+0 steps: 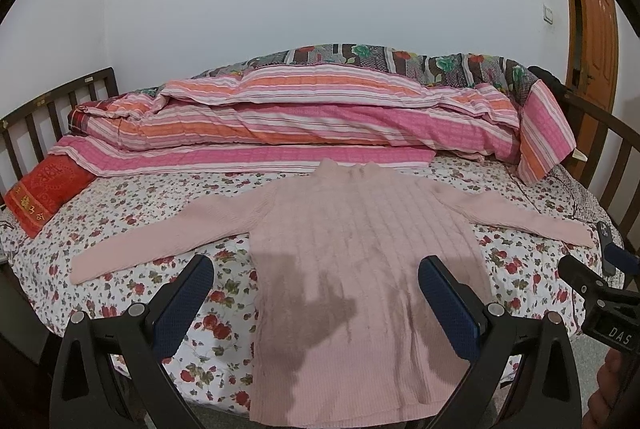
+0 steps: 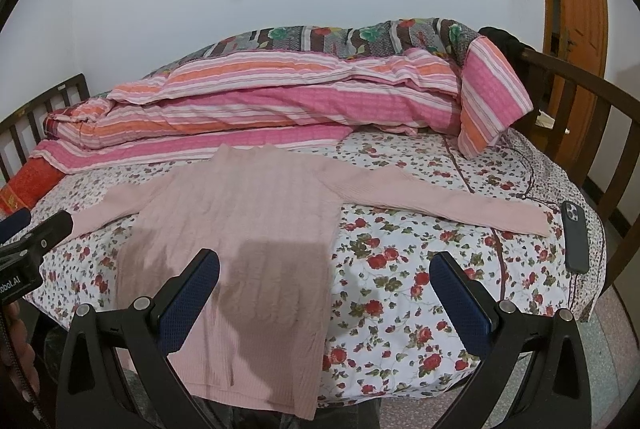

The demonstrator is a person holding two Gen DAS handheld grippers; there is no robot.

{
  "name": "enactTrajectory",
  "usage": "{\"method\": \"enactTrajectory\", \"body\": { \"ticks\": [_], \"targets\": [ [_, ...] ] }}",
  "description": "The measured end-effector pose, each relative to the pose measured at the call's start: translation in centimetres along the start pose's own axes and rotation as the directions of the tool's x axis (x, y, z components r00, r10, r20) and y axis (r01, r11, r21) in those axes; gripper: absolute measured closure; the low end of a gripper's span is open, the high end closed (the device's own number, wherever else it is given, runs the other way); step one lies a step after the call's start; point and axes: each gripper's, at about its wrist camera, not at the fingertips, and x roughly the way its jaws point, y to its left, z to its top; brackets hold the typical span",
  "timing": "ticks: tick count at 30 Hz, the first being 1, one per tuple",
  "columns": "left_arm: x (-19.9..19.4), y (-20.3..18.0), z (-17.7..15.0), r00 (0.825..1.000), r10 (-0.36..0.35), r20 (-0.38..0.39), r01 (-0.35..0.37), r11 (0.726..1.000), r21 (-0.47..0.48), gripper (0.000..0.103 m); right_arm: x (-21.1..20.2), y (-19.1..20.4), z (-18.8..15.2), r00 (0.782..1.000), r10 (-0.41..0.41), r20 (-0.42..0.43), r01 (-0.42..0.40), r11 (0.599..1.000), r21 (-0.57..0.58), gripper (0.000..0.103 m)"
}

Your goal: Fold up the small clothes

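**Pink sweater laid flat on bed, both claws above its hem end**

Landmark: the pale pink ribbed knit sweater (image 1: 360,249), spread flat on the bed's white sheet printed with red flowers (image 1: 160,197). Collar points away from the cameras, hem lies at the near edge of the bed, both sleeves stretched out sideways (near-straight, tips angled slightly toward the hem).

- Left claw (image 1: 316,303): spread wide, nothing between its blue-padded fingers (image 1: 184,305). It hangs over the sweater's lower body; its shadow falls on the knit.
- Right claw (image 2: 326,299): also wide apart, holding nothing. One finger is over the sweater's lower body, the other over bare sheet beside the sweater's side edge.
- Beyond the collar: a bundled pink, orange and white striped quilt (image 1: 300,121), its edge just touching or just short of the collar (cannot tell which).
- Past the tip of one sleeve: a dark phone in a case (image 2: 576,237), lying on the sheet close to the cuff but apart from it.
- Beyond the other sleeve, near the dark wooden slatted bed frame (image 1: 24,133): a red patterned cushion (image 1: 44,193).
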Motion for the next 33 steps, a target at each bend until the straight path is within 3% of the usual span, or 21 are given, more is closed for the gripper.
{"method": "enactTrajectory", "body": {
  "ticks": [18, 24, 29, 33],
  "targets": [
    [1.8, 2.5, -0.6, 0.999, -0.033, -0.008, 0.033, 0.999, -0.038, 0.0, 0.8, 1.2, -0.2, 1.0, 0.017, 0.005, -0.017, 1.0, -0.018, 0.0],
    [5.3, 7.5, -2.4, 0.999, -0.048, -0.019, 0.045, 0.988, -0.145, 0.001, 1.7, 2.4, -0.6, 0.999, 0.039, 0.037, -0.037, 0.998, -0.048, 0.0],
    [8.5, 13.9, -4.6, 1.0, -0.018, 0.01, 0.02, 0.964, -0.264, 0.001, 3.7, 3.2, -0.9, 0.996, 0.073, 0.055, -0.07, 0.996, -0.063, 0.0],
    [11.7, 20.3, -6.5, 1.0, 0.021, -0.008, -0.022, 0.92, -0.392, 0.006, 6.2, 4.2, -1.5, 0.995, 0.075, 0.068, -0.066, 0.991, -0.115, 0.0]
  ]
}}
